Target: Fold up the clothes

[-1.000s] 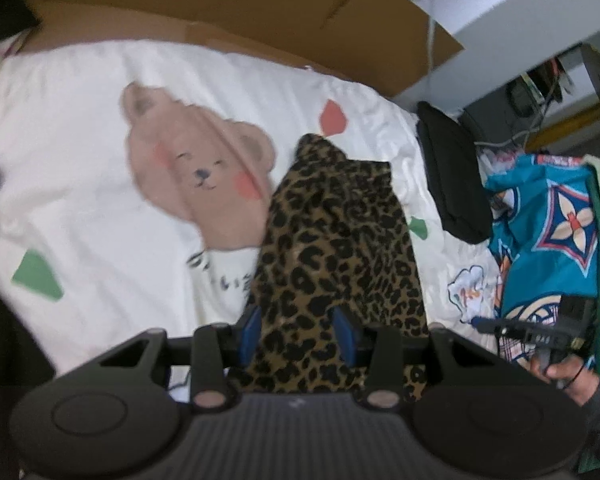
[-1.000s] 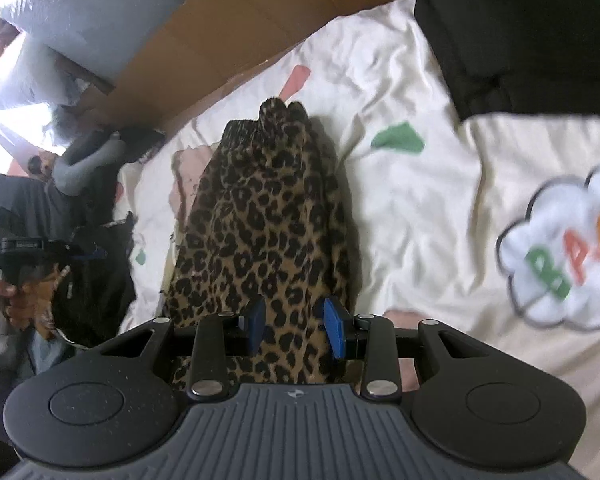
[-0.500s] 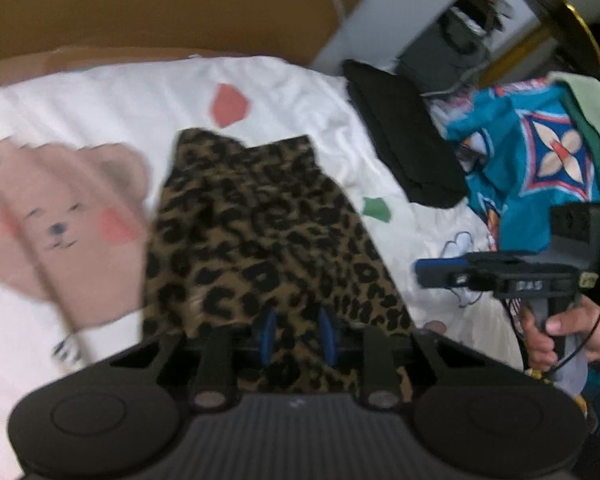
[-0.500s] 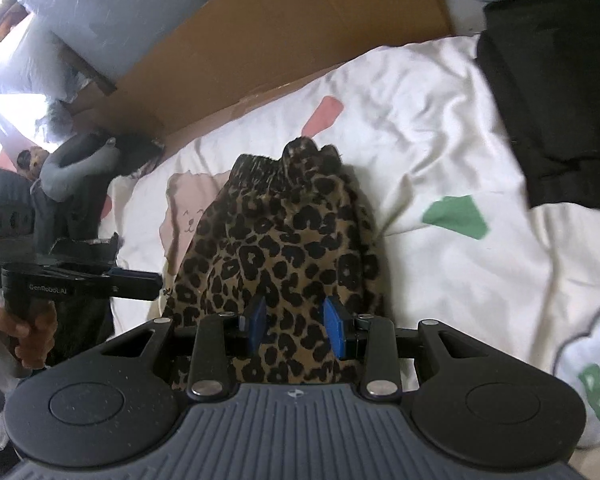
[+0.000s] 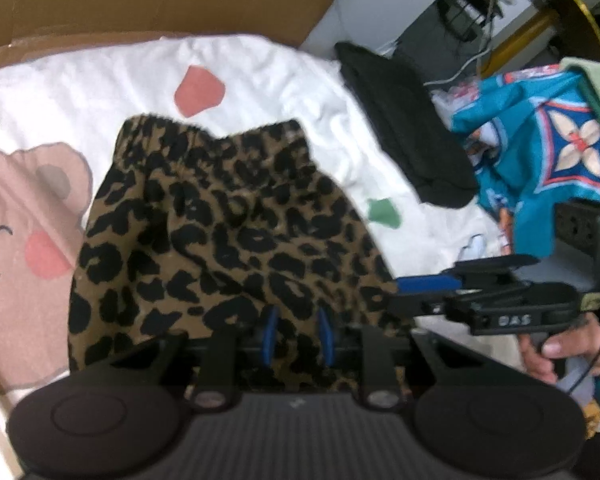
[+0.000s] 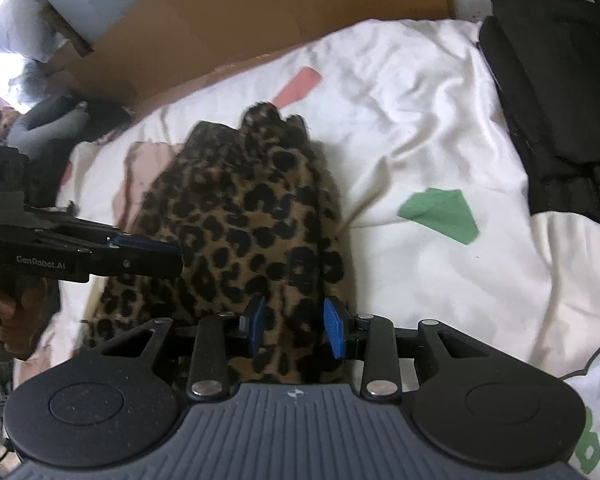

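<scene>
Bed sheet [image 5: 284,80]: one, white, printed with a bear, coloured patches and big letters; only a green "B" reads.
Cardboard [image 6: 260,12]: one brown sheet behind the bed.
Black clothes [image 6: 560,120]: one dark pile at the sheet's right edge.
Turquoise cloth [image 5: 540,168]: one, patterned, beside the black pile.
Leopard-print garment [image 5: 228,232]: one, lying on the sheet, its near hem lifted into both my tools.
My left hand-held gripper [image 5: 298,336]: marked "GenRobot.AI"; blue pads have just been closing, leopard fabric pinched between them.
My right hand-held gripper [image 6: 296,330]: pads clamped on the same hem; side lettering blurred.
</scene>
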Tool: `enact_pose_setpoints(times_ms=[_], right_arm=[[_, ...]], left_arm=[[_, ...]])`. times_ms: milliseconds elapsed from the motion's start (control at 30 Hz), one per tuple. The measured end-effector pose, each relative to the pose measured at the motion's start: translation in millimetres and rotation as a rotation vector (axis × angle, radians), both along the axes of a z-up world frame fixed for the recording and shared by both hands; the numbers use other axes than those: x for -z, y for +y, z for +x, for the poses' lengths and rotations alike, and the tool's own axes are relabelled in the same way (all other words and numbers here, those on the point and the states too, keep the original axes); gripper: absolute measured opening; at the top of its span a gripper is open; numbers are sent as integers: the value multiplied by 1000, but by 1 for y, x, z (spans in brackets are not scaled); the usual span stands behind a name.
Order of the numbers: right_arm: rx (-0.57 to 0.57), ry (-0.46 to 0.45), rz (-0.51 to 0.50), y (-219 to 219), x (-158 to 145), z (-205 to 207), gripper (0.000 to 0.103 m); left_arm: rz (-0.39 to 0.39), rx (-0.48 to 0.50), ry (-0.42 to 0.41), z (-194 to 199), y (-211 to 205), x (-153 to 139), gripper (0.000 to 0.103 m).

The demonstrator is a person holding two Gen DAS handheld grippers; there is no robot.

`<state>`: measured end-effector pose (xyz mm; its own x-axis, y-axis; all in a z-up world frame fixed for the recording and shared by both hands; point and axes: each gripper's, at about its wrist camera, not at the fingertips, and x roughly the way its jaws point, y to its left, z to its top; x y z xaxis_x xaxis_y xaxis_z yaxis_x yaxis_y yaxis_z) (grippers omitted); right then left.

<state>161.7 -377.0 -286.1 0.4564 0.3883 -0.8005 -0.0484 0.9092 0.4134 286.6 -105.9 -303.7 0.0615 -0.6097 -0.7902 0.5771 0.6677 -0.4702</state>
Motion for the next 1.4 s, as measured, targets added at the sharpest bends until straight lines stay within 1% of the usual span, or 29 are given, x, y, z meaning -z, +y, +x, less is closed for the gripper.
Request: enact_pose_setpoints(times_ms=[33,67,100,133,167,233,267,300,333,367,500,600,767,867,1000,1100,1200,1233,1267,1300,1333,1367,1400], right_arm=[[3,8,-10,-1,2,1,36],[7,15,-20,-2,5,2,36],[9,20,-32,-3,7,2,36],[12,26,-44,-4,9,2,36],[15,31,-57,-4,10,3,36],[21,42,-85,-6,12,3,36],[26,47,-83,-7,12,3,36],[30,50,-81,-8,12,3,36],[27,46,-81,-8,10,2,36],[24,40,-81,-8,7,1,36],[1,-15,-60,-5,-9,3,36],[-5,-44,-58,-1,-18,11,36],[-8,-84,-55,5,-26,29,36],[-10,-94,-62,11,-25,39,36],[-17,-82,-81,21,-15,52,36],[-25,-74,-134,28,-5,60,36],[-1,-50,-153,24,3,64,32],[7,-47,-164,22,4,65,28],[14,-44,-175,21,5,65,25],[23,-41,-187,20,6,65,25],[38,-37,-204,17,6,65,27],[52,-33,-214,15,6,65,27],[63,-30,-195,12,5,64,27]], left_arm=[[20,-3,-1,1,-2,5,20],[47,-7,-6,1,-4,10,14],[71,-12,-9,2,-5,15,10],[87,-21,-16,3,-5,19,4],[90,-32,-10,5,-4,21,3],[98,-50,2,7,-2,21,2],[105,-57,8,8,-1,19,3],[113,-55,0,8,-1,15,3],[108,-47,-17,7,1,8,6],[97,-43,-33,8,2,1,9],[30,-47,-56,13,10,-22,9],[27,-35,-84,17,7,-29,9],[20,-42,-86,19,-4,-24,9],[46,-49,-110,23,-11,-15,9],[61,-71,-82,32,-14,2,9],[71,-75,-81,33,-18,14,9],[61,-89,-69,37,-18,19,9],[57,-93,-65,38,-18,21,9],[57,-96,-59,39,-18,20,8],[62,-92,-60,39,-18,18,8],[66,-80,-75,38,-19,13,8],[65,-71,-91,37,-18,9,9],[60,-64,-108,36,-17,2,9]])
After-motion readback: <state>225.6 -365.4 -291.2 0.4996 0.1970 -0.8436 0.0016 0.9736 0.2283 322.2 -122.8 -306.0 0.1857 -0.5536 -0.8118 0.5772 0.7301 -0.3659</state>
